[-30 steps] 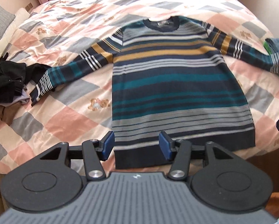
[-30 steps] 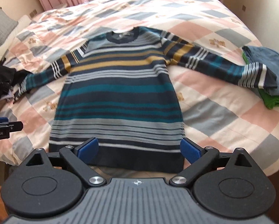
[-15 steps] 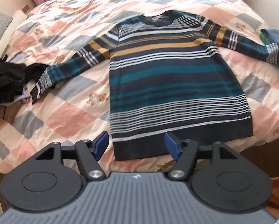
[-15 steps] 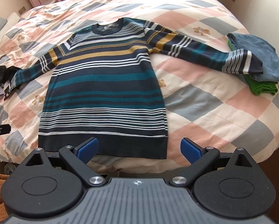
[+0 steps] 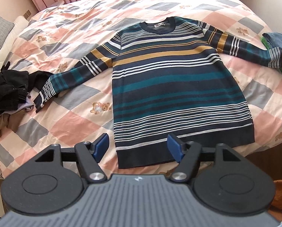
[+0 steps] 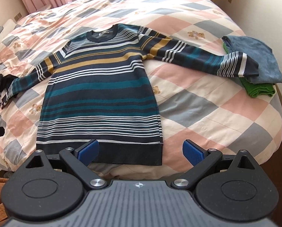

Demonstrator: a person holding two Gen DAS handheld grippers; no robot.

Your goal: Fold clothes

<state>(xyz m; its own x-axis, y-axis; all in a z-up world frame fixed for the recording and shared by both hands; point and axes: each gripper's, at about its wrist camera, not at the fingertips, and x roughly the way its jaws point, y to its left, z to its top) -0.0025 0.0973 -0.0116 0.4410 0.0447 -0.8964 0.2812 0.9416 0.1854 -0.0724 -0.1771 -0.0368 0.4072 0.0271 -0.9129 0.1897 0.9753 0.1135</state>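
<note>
Across the bed (image 5: 69, 124), the striped sweater (image 5: 171, 87) lay flat, collar far, hem along the near edge. Both the left gripper (image 5: 137, 147) and right gripper (image 6: 141, 151) hovered empty, jaws apart, one before each hem corner.

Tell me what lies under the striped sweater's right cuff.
The cuff rests on a folded blue garment, which sits on a folded green one. How far either reaches beneath the sleeve is hidden.

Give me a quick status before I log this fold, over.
Left gripper open, empty. Right gripper open, empty. Striped sweater flat on bed, unfolded. One cuff overlaps folded stack.
</note>
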